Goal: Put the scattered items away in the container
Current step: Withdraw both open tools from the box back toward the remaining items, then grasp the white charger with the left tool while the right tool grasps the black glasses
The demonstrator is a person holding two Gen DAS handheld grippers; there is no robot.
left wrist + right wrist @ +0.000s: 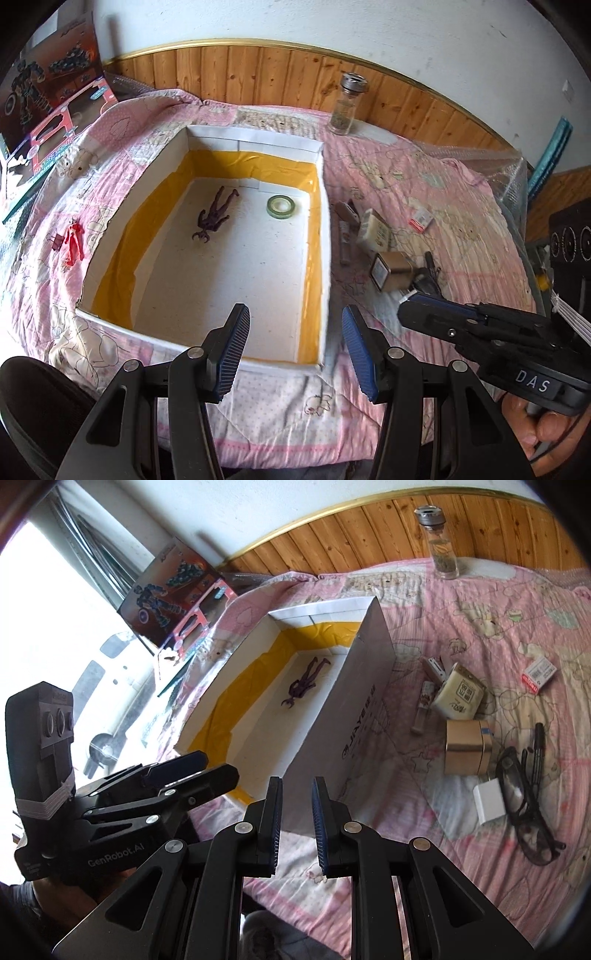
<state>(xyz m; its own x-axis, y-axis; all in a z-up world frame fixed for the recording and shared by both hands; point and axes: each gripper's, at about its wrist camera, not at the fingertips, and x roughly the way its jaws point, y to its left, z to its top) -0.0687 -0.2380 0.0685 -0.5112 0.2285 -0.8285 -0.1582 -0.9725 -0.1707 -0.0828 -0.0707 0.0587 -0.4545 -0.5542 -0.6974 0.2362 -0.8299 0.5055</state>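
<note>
The white box (pixel 325 236) with yellow tape around its inner walls sits on the pink quilt. A dark purple figure (pixel 212 218) and a green tape roll (pixel 282 208) lie inside it. My left gripper (pixel 294 325) hovers open and empty over the box's near right corner. My right gripper (pixel 297 790) hangs just outside the box's right wall (pixel 354 716), narrowly open with nothing between its pads. To its right lie a tissue pack (pixel 460 694), a gold box (pixel 465 749), a white block (pixel 489 801), glasses (pixel 524 812), a pen (pixel 537 742) and a tube (pixel 423 705). A red figure (pixel 74 240) lies left of the box.
A glass jar (pixel 347 103) stands at the back by the wooden wall panel. A small red-and-white packet (pixel 421 221) lies far right. Toy cartons (pixel 55 92) lean at the back left. The quilt's front edge runs just below both grippers.
</note>
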